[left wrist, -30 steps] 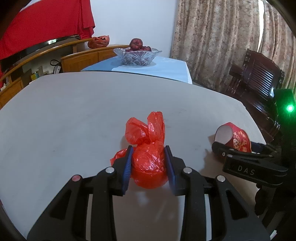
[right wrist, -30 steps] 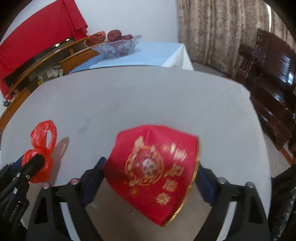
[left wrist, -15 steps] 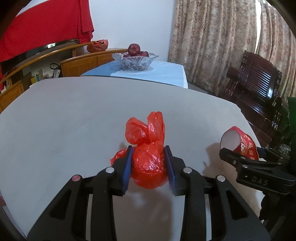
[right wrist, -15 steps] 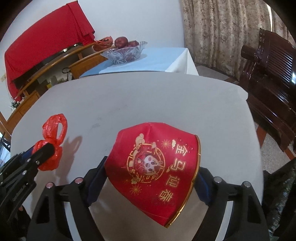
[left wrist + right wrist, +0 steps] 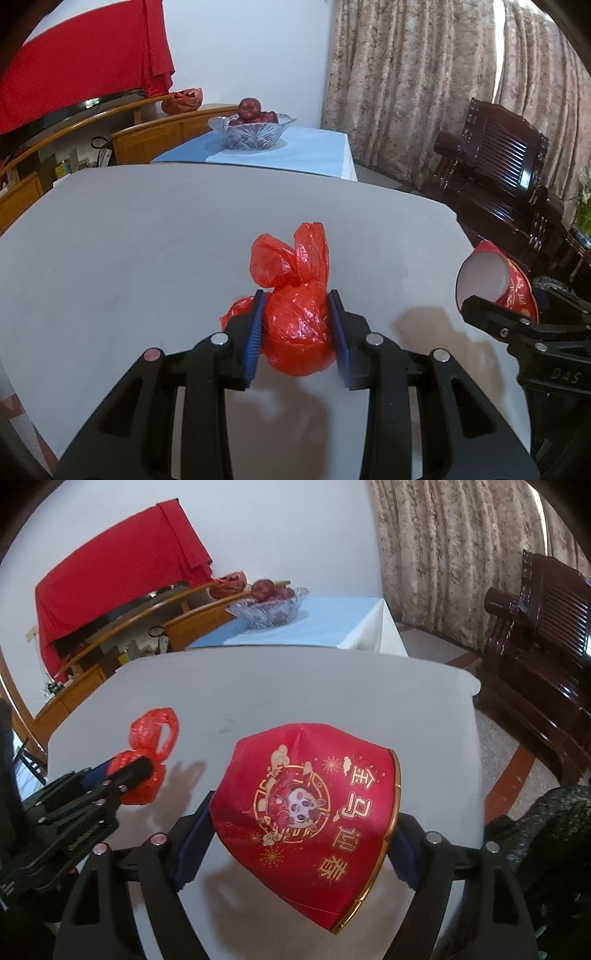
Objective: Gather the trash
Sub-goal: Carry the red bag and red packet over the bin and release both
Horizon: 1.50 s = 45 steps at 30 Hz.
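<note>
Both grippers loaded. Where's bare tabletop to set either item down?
Bare: the grey table ahead of the red plastic bag, through to its far edge by the blue-clothed table. Crowded: the near edge, left gripper beside right gripper with the red paper cup.

The red paper cup (image 5: pixel 310 819) is showing four gold Chinese signs down its side: 金, 马, 迎, 春. Beside them a gold ring is going round a small drawing of an animal, too tiny to name. In the left camera's picture, the black right gripper (image 5: pixel 532 332) is showing the raised letters "DAS", turned upside down. No other words or numbers are showing clearly enough to read.
</note>
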Each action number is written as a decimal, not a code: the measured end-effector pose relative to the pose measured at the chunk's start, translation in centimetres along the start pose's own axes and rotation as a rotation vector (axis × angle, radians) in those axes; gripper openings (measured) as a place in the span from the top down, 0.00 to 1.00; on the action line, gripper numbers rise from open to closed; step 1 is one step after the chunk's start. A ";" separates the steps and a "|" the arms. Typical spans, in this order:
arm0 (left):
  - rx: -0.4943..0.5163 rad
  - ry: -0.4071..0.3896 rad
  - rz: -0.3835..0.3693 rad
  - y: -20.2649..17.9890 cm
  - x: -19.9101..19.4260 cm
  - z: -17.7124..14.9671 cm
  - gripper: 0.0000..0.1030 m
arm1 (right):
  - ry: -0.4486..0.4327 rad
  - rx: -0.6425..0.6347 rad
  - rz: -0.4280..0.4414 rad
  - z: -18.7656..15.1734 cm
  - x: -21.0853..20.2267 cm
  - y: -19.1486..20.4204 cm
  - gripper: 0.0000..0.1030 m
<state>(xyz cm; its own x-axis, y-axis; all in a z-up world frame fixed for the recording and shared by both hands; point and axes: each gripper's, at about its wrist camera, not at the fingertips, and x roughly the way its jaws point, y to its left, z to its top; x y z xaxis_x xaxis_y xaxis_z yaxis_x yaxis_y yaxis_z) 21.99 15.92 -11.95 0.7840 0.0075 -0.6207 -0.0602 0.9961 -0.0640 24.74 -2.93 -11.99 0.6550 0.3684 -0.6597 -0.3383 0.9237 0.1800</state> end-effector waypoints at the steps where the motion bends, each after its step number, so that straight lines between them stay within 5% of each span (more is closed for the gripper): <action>1: 0.004 -0.006 -0.003 -0.3 -0.4 0.1 0.69 | -0.012 -0.004 0.002 0.1 -0.7 -0.1 0.22; 11: 0.031 -0.073 -0.043 -4.1 -4.3 1.3 0.69 | -0.112 0.008 -0.012 0.6 -7.4 -1.9 0.22; 23: 0.093 -0.150 -0.154 -12.2 -9.3 2.1 0.69 | -0.214 0.037 -0.136 -0.1 -15.8 -7.2 0.22; 34: 0.173 -0.145 -0.262 -19.2 -10.4 1.1 0.69 | -0.259 0.098 -0.256 -2.6 -21.4 -13.1 0.22; 45: 0.252 -0.078 -0.401 -25.9 -8.1 -1.5 0.69 | -0.208 0.163 -0.362 -6.0 -22.3 -18.4 0.22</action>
<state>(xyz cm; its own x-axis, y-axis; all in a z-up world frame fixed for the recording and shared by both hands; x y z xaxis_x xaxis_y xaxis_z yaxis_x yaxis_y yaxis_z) 16.27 -10.07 -6.50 0.7596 -0.3845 -0.5245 0.4003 0.9121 -0.0889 12.30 -28.73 -4.96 0.8389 0.0168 -0.5440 0.0373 0.9954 0.0881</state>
